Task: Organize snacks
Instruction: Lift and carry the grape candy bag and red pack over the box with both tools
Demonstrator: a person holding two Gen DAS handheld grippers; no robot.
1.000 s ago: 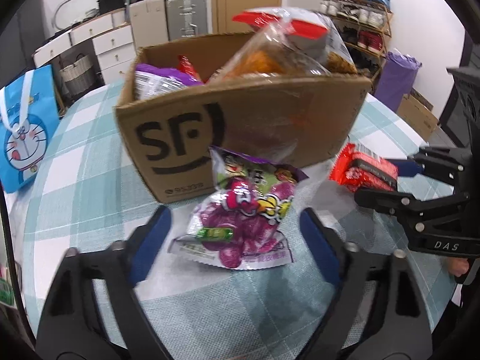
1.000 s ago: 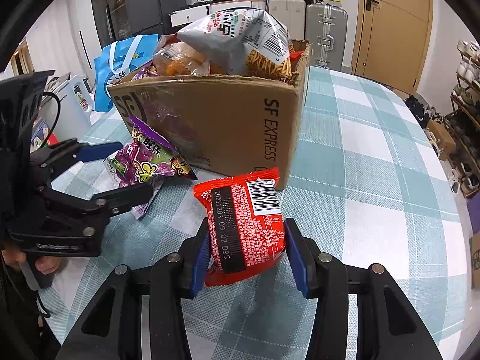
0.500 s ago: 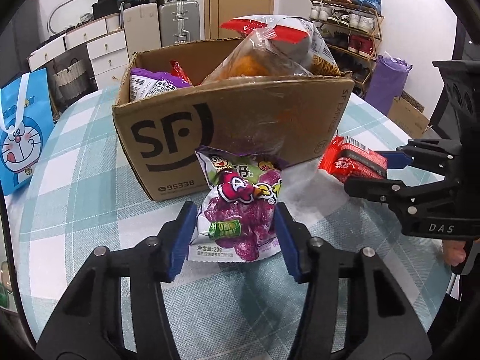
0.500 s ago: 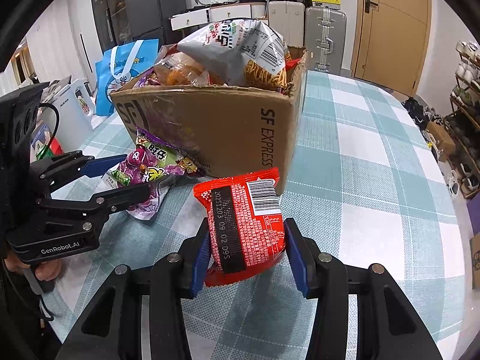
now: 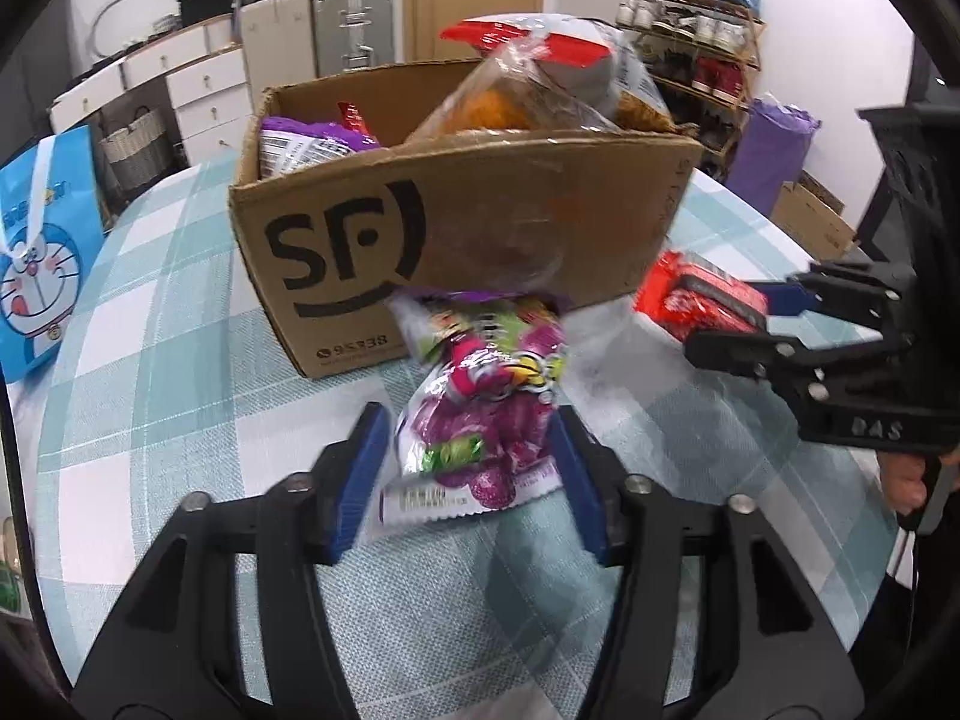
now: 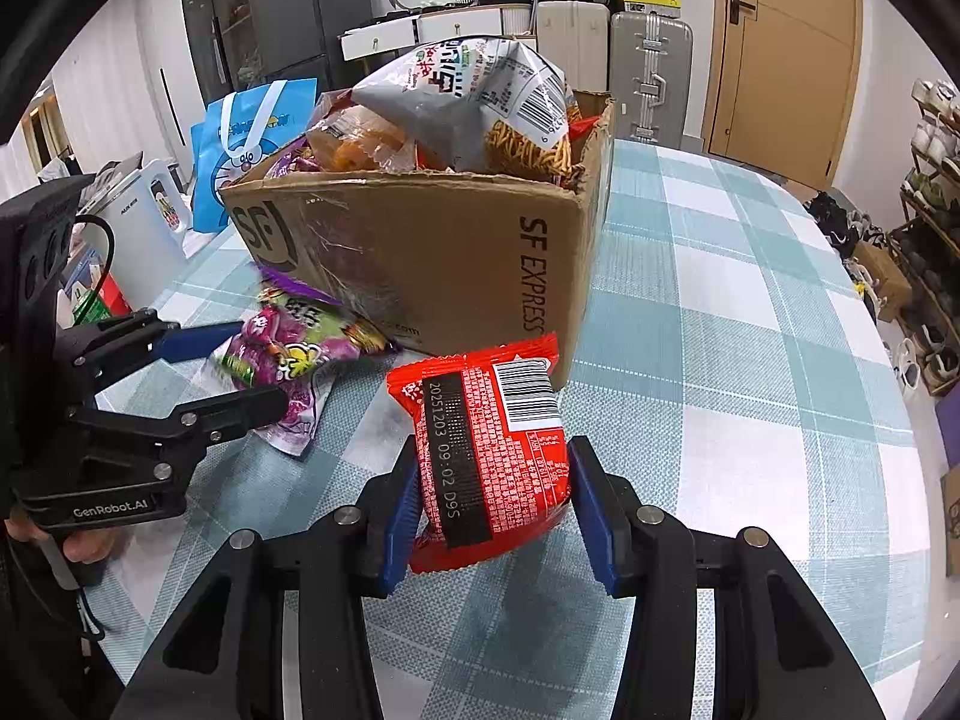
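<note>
The worktop (image 6: pixel 750 312), under a teal-and-white check cloth, carries an open cardboard box (image 6: pixel 444 258) piled over its rim with snack bags. A grey noodle bag (image 6: pixel 474 102) tops the heap, with a clear bag of orange snacks (image 5: pixel 510 102) beside it. Against the box's front wall leans a purple packet (image 5: pixel 480 414), its lower edge on the cloth. It lies between the blue pads of the left hand-held gripper (image 5: pixel 465 468), whose jaws are opening; the right pad is at the packet's edge and the left pad stands just clear of it. The right hand-held gripper (image 6: pixel 492 504) is clamped on a red packet (image 6: pixel 486 450), held upright above the cloth just in front of the box's near corner, barcode side toward the camera.
</note>
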